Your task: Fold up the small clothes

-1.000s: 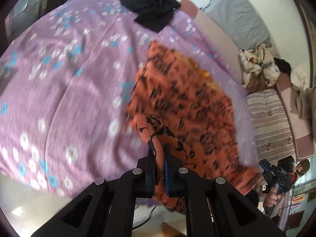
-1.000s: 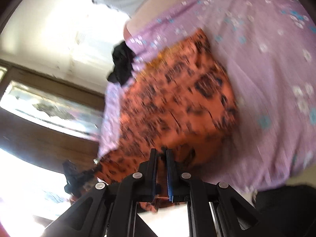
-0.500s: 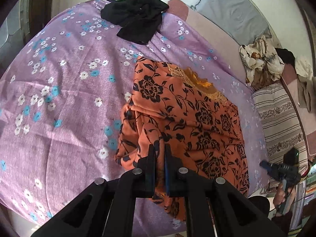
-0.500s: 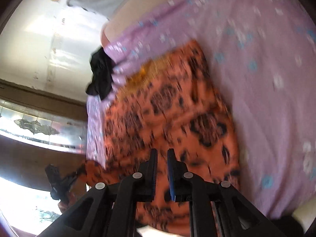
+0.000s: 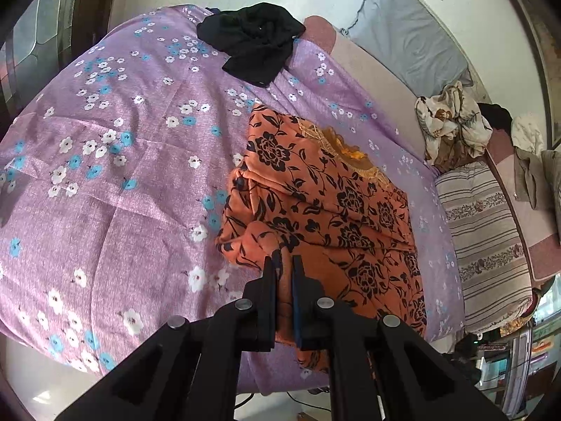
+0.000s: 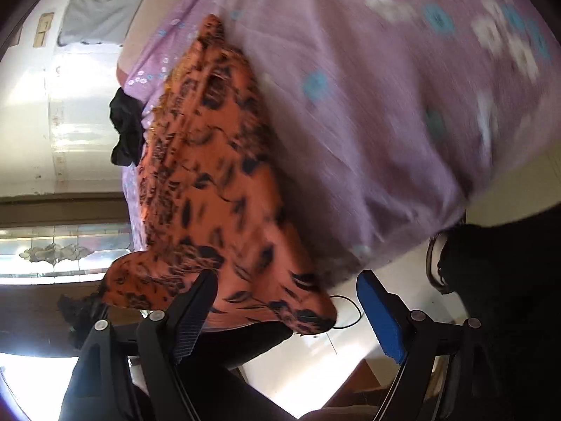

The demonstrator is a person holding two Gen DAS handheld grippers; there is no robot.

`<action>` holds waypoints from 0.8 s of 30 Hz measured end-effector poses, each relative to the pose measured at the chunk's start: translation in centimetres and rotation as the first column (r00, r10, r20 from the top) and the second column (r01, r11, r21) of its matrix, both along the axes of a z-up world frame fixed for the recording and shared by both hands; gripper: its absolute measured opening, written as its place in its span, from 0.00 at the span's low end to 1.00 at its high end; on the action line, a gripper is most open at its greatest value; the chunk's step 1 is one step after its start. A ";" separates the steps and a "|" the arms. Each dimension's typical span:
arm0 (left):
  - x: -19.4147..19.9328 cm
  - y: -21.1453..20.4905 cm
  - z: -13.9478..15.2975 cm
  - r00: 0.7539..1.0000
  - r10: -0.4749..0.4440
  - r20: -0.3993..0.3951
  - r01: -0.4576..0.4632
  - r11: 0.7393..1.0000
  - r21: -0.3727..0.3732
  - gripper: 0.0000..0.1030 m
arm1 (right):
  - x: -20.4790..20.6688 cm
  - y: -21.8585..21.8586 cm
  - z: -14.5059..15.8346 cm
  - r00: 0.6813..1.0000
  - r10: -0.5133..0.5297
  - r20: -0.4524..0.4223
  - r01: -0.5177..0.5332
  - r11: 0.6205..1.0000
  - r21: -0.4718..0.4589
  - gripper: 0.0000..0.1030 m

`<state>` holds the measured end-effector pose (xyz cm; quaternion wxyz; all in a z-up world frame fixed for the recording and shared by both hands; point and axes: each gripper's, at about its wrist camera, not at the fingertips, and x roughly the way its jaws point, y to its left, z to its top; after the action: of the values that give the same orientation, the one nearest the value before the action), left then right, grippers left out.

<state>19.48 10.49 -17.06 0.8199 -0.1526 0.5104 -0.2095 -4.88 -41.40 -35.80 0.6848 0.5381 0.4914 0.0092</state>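
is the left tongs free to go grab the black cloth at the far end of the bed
Probably not yet. The left tongs are shut on the orange garment, so they would have to let go first. Beyond that, the sheet up to the black cloth lies bare.

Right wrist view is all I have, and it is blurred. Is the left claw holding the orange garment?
Observer: Yes. The left claw is shut on a fold at the near edge of the orange garment.
Operator: Does the garment lie flat?
Observer: Mostly. It is folded over on the purple bedsheet, with wrinkles bunched near the left claw.
Operator: Are other clothes outside my view?
Observer: A cream patterned bundle lies beyond the striped pillow.
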 end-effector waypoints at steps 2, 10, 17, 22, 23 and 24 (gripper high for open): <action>-0.5 0.1 0.0 1.000 0.001 0.000 -0.001 1.000 0.001 0.07 | 0.2 1.2 -1.4 1.000 0.011 -0.001 -0.011 0.999 0.045 0.79; -1.7 1.6 -0.3 1.000 0.013 -0.015 -0.014 1.000 -0.012 0.07 | 0.1 3.5 0.4 0.997 0.075 0.033 -0.072 0.994 -0.085 0.09; -0.2 2.0 -0.5 0.999 0.012 -0.034 -0.013 0.999 -0.037 0.07 | 0.8 1.2 8.0 0.962 0.027 0.272 -0.006 0.997 -0.077 0.08; 2.3 1.1 0.3 1.000 0.008 -0.023 -0.008 1.000 -0.017 0.07 | 5.3 -0.4 11.9 0.929 -0.014 0.371 0.045 0.996 -0.077 0.07; 3.1 0.9 0.5 1.000 0.008 -0.025 -0.008 1.000 -0.015 0.07 | 6.6 -0.9 12.4 0.923 -0.024 0.383 0.056 0.996 -0.072 0.07; 4.1 0.7 0.6 1.000 0.009 -0.028 -0.010 1.000 -0.014 0.07 | 7.6 -1.2 12.6 0.919 -0.032 0.393 0.063 0.996 -0.067 0.07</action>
<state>23.55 11.15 -16.45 0.8126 -0.1635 0.5198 -0.2070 2.70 -42.60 -23.15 0.7899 0.5098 0.3313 0.0807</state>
